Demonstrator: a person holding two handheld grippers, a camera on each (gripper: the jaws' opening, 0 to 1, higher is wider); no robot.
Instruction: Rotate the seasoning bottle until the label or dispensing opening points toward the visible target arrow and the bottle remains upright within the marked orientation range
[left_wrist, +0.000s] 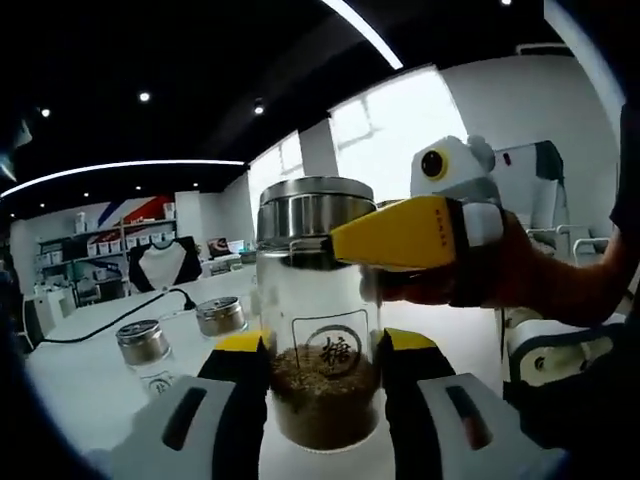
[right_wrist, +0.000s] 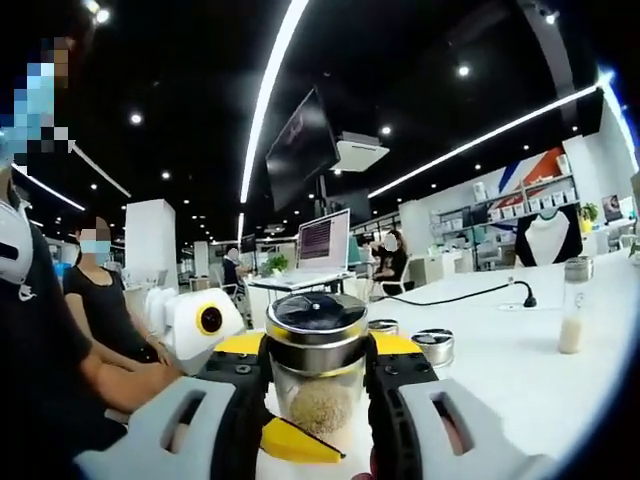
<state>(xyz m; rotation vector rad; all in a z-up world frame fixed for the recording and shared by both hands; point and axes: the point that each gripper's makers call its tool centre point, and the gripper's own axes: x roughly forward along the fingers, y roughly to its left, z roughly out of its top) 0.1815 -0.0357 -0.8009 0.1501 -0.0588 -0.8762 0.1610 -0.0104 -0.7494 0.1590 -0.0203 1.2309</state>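
Open-plan office or showroom, long white desk (right_wrist: 520, 350), stocked wall shelves (right_wrist: 545, 195) beyond its far end, a laptop (right_wrist: 322, 243) on another desk behind it, seated people (right_wrist: 105, 310) beside it, hanging screen (right_wrist: 300, 150) above, black ceiling with strip lights (right_wrist: 270, 90).

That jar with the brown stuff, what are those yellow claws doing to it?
A person is holding a seasoning bottle with two hand-held tools. The left tool grips its glass body low down, and the right tool clamps it just below the metal lid. The bottle stands upright above a white table.
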